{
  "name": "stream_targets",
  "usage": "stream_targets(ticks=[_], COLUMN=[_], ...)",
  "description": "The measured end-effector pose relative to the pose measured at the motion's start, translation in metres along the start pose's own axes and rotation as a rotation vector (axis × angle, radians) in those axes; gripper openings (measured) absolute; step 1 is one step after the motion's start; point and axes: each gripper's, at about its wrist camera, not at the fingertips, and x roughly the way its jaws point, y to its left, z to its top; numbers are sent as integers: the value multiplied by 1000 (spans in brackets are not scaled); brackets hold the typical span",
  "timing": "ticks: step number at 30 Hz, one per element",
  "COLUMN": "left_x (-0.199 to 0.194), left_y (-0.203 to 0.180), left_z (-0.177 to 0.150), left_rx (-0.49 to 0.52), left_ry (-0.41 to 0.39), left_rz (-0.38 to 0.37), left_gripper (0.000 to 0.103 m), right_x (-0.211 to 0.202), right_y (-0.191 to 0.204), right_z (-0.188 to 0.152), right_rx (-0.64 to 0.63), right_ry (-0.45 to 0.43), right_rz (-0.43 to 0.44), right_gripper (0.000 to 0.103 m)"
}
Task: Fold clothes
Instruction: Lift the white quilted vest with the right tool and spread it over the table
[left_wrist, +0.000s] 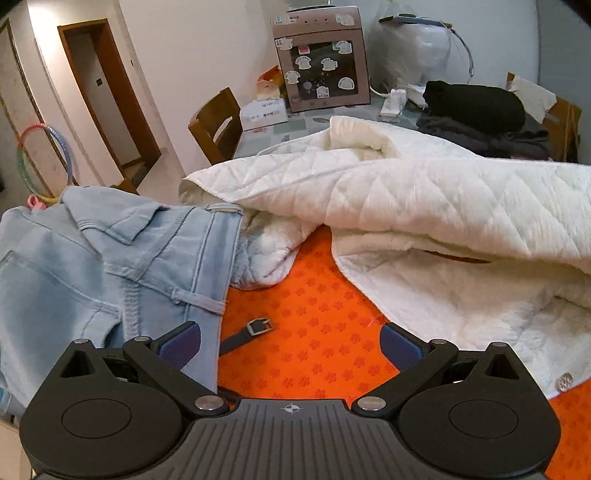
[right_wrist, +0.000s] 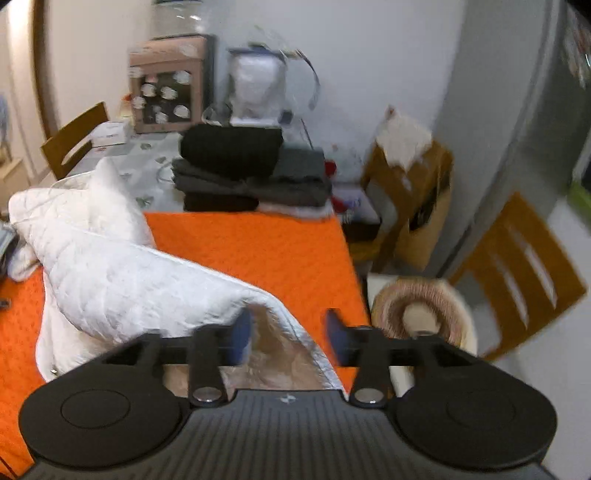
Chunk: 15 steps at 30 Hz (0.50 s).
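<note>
I see home dining room; wooden chair (left_wrist: 216, 123); stickered water dispenser (left_wrist: 320, 59); fridge (right_wrist: 517, 110); doorway (left_wrist: 107, 96); hula hoop (left_wrist: 44, 162).

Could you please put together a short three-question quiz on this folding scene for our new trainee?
1. True or false: the left gripper is shut on the jeans.
2. What lies between the right gripper fingers: A orange mat, B white quilted garment, C dark folded stack?
3. What small item lies on the mat beside the jeans?

Key: 1 false, it is open; 2 B, pads not pressing; 3 a buckled strap.
</note>
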Motion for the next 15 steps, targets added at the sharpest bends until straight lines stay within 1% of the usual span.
stream_targets(ticks=[1, 4, 6, 12, 15], left_x=[2, 6, 7, 1, -5], left_y=[-2, -8, -11, -16, -17], left_z=[0, 0, -1, -8, -13], left_rx=[-1, -1, -8, -44, -85], left_ry=[1, -3, -3, 11, 25], left_rz=[4, 16, 23, 48, 64], left_gripper=[103, 103, 103, 103, 103], right_x=[-1, 10, 16, 39, 53], right_y=[5, 31, 52, 121, 152], right_z=[2, 18, 27, 66, 88], right_rx=[-26, -113, -190, -414, -506], right_ry=[-12, -13, -30, -87, -116], right_rz=[21, 123, 194, 398, 485], right_gripper=[76, 84, 86, 88, 88])
